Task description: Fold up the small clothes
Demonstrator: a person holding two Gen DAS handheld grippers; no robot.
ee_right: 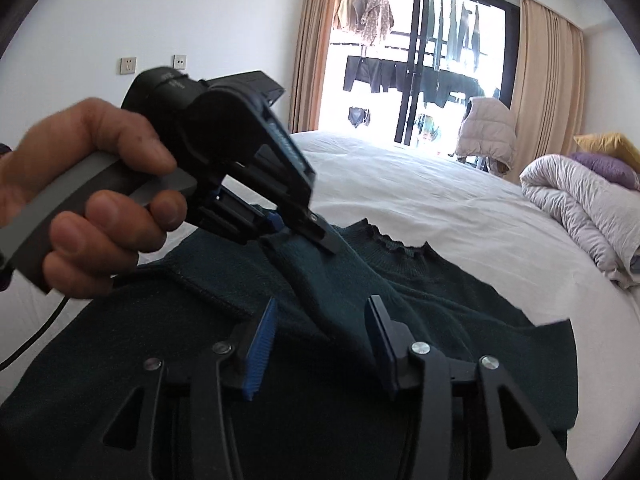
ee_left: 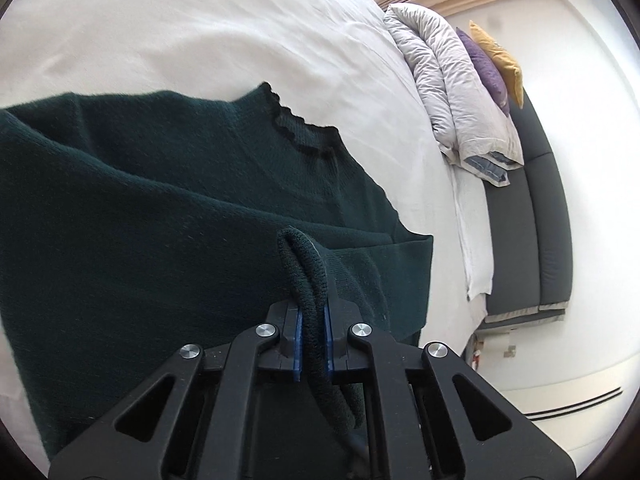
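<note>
Sweater (ee_left: 160, 208) lies on the bed (ee_left: 200, 32); left gripper (ee_left: 314, 320) pinches its cuff (ee_left: 304, 264) to fold the sleeve, right gripper (ee_right: 320, 340) half-open, empty.

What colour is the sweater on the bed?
Dark green, with a darker frilly collar. The sweater shows best in the left wrist view.

White-sheeted bed (ee_left: 200, 32) fills upper left of frame. Dark green sweater (ee_left: 140, 200) spread flat at centre-left; crumpled grey duvet (ee_left: 452, 92) at upper right.
</note>
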